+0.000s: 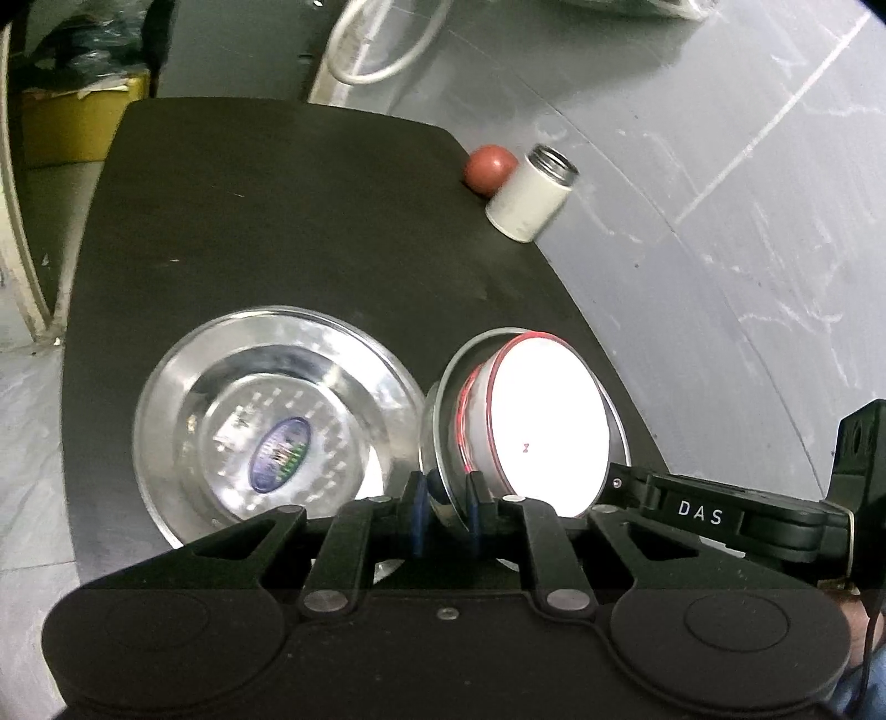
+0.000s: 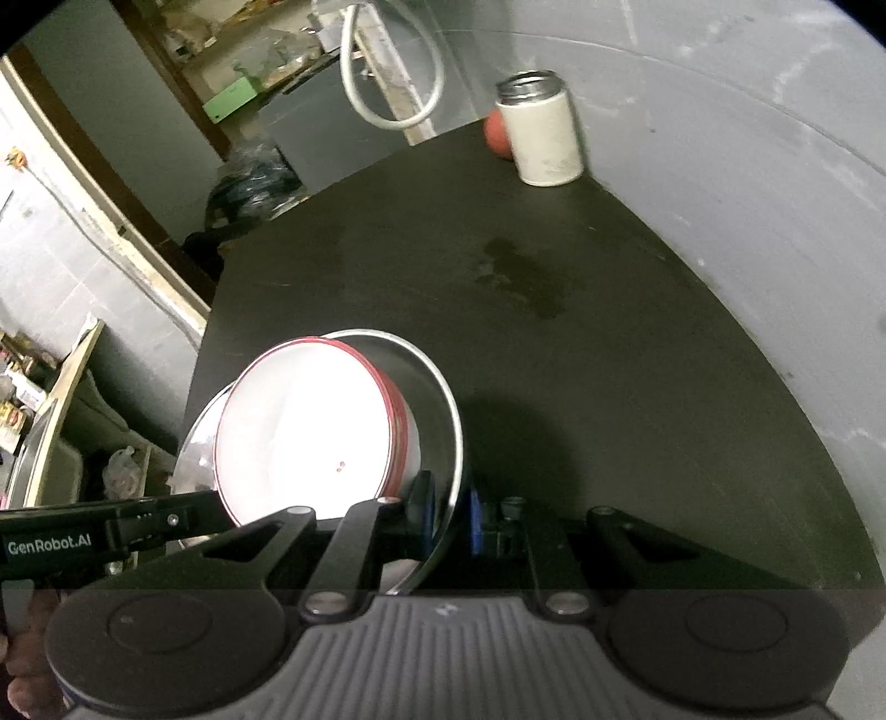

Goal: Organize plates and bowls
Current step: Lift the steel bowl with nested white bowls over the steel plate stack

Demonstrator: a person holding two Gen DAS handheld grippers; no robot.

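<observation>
Both claws grip one steel plate carrying a white bowl.
Left claw (image 1: 446, 512) and right claw (image 2: 449, 515) clench opposite rims of the plate (image 2: 443, 404), bowl (image 1: 548, 426) inside, tilted above the desk (image 1: 277, 221).

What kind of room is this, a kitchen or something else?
Probably a storeroom or workshop corner, not a proper kitchen. A dark table stands against a bare, scuffed grey wall, a loose white hose hangs behind it, and cluttered shelves show beyond. Only the steel plate suggests kitchen use.
</observation>
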